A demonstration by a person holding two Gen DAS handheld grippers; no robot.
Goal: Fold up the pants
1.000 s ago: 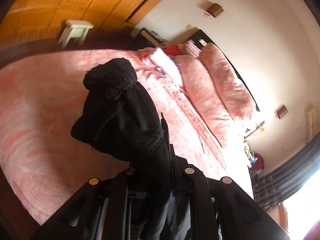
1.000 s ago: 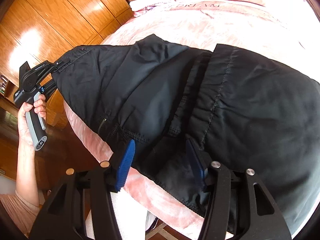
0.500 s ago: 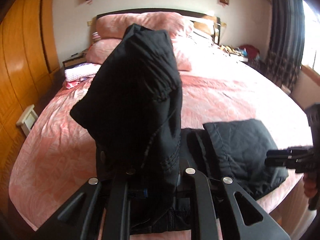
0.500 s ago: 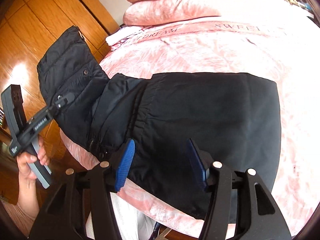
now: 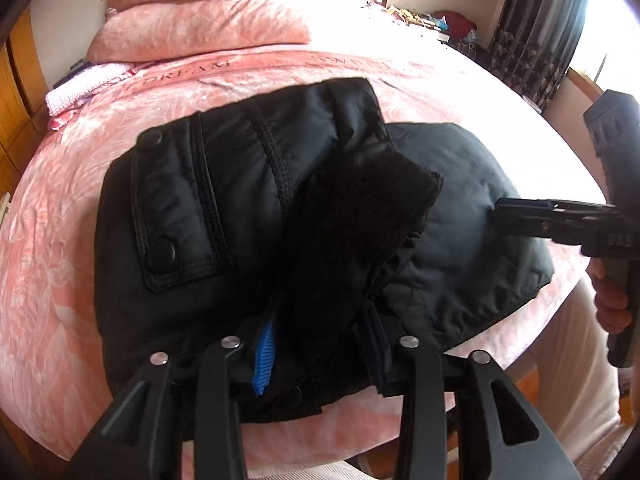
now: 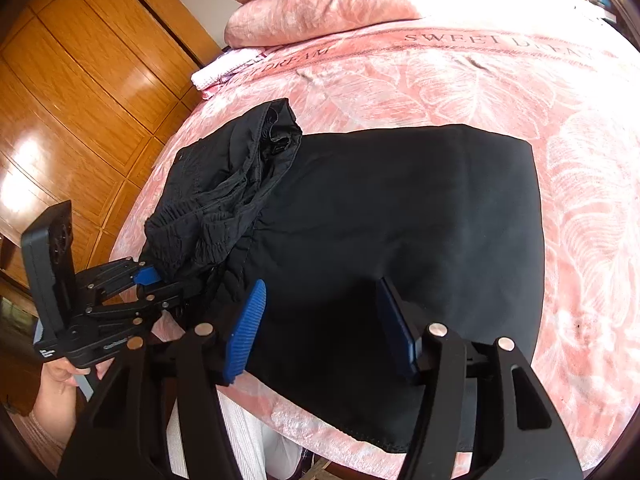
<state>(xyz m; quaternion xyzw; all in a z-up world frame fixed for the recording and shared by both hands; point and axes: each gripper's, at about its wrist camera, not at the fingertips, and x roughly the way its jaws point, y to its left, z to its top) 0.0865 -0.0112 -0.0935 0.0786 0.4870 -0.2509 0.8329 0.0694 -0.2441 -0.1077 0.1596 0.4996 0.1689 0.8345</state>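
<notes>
Black pants (image 6: 392, 216) lie partly folded on the pink bed (image 6: 480, 80) near its front edge. The waistband end (image 5: 224, 200), with a snap pocket flap, is bunched on the left side of the pile. My left gripper (image 5: 320, 348) is shut on the waistband fabric; it also shows in the right wrist view (image 6: 160, 280) at the pile's left edge. My right gripper (image 6: 324, 324) is open and empty, hovering above the front part of the pants. It shows in the left wrist view (image 5: 504, 216) to the right over the flat folded part.
Pink pillows (image 5: 208, 20) are stacked at the head of the bed, with a folded pink-white cloth (image 6: 224, 68) beside them. A wooden wardrobe (image 6: 80, 80) stands left of the bed. Dark curtains (image 5: 536, 40) and clutter are at the far right. My white-clad legs (image 6: 240, 440) are at the front edge.
My left gripper has swung the waistband end from raised in the air down onto the bed, laying it over the left part of the pants. The right gripper stays open, hovering above the pile.
</notes>
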